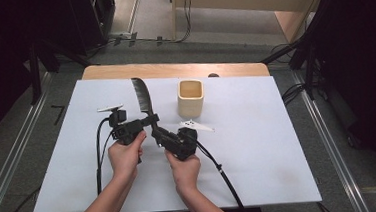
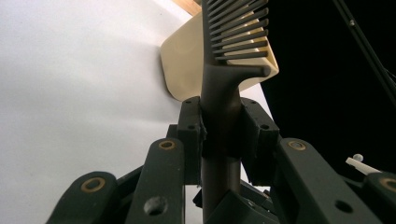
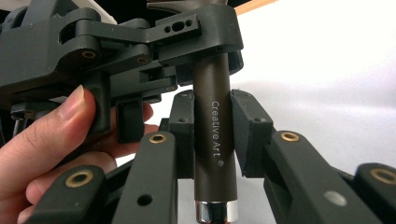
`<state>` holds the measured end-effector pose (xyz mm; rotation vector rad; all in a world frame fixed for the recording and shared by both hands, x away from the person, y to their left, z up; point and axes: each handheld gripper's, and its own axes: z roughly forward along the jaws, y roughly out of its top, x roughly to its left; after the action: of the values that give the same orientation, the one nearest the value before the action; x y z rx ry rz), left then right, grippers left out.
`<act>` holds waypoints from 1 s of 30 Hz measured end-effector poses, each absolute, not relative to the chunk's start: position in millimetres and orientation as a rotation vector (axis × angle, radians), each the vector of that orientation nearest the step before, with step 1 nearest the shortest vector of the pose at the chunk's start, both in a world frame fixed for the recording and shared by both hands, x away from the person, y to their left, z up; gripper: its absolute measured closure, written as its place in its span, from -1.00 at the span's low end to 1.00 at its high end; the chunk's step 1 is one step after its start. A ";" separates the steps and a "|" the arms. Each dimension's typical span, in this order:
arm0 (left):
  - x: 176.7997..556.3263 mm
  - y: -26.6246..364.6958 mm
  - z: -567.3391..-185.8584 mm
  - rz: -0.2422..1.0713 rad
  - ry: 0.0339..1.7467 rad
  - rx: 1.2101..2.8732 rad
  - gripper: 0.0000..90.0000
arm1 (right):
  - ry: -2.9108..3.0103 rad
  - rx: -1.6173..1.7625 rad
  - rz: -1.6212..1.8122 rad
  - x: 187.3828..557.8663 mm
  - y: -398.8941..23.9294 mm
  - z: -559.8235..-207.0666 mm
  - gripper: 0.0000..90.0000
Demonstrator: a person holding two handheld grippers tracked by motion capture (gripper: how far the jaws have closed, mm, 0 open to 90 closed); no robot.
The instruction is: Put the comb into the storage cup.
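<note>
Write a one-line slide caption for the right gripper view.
Right gripper clamps the comb's brown handle low, left gripper grips it above, over the white table.

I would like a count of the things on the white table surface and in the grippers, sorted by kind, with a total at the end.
Comb, dark, its handle clamped by both the left gripper and the right gripper: 1
Cream square cup, standing open on the white sheet: 1
Hand-held grippers: 2
Total: 4
</note>
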<state>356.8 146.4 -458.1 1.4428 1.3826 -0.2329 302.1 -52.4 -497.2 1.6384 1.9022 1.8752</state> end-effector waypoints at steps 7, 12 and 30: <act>357.5 146.5 -454.7 -0.195 1.370 1.477 0.64 | 2.013 1.539 1.816 300.6 -47.2 -489.0 0.00; 358.0 148.2 -451.4 -0.146 1.358 1.499 0.64 | 2.087 1.469 1.754 297.5 -50.2 -483.6 -0.16; 354.9 145.1 -441.0 0.046 1.240 1.557 0.64 | 2.347 1.303 1.547 288.4 -75.4 -473.7 -0.23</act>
<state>354.9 145.1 -441.0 1.5566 1.2400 0.0459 288.4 -75.4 -473.7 1.3035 2.3467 1.5467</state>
